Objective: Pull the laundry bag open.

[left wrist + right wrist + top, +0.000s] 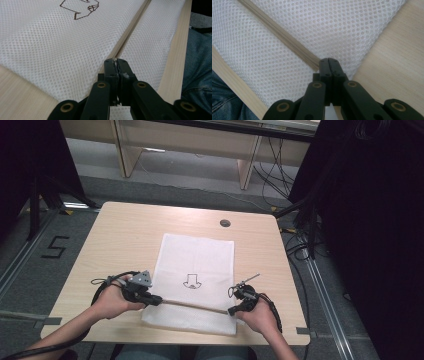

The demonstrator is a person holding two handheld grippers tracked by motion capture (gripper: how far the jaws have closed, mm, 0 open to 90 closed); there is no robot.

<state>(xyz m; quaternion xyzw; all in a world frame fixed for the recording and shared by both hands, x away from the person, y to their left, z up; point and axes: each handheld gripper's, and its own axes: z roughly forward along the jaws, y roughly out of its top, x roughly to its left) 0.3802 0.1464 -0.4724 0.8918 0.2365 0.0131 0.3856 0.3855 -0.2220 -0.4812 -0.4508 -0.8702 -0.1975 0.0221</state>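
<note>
A white mesh bag (197,265) lies flat on the wooden table (120,235), with a small line drawing (191,281) printed at its middle. A beige strip like a zipper (192,304) runs across its near part. My left gripper (159,301) is at the strip's left end. In the left gripper view its jaws (116,60) are shut with a bit of white material pinched between them, over the strip (130,27). My right gripper (231,311) is at the strip's right end by the bag's edge, jaws (328,60) shut, nothing visible between them.
A round cable hole (225,223) sits near the table's far edge. The person's jeans (197,75) are just past the near edge. Cables (295,245) and dark stands (35,195) lie on the floor around the table; wooden furniture (190,140) stands beyond it.
</note>
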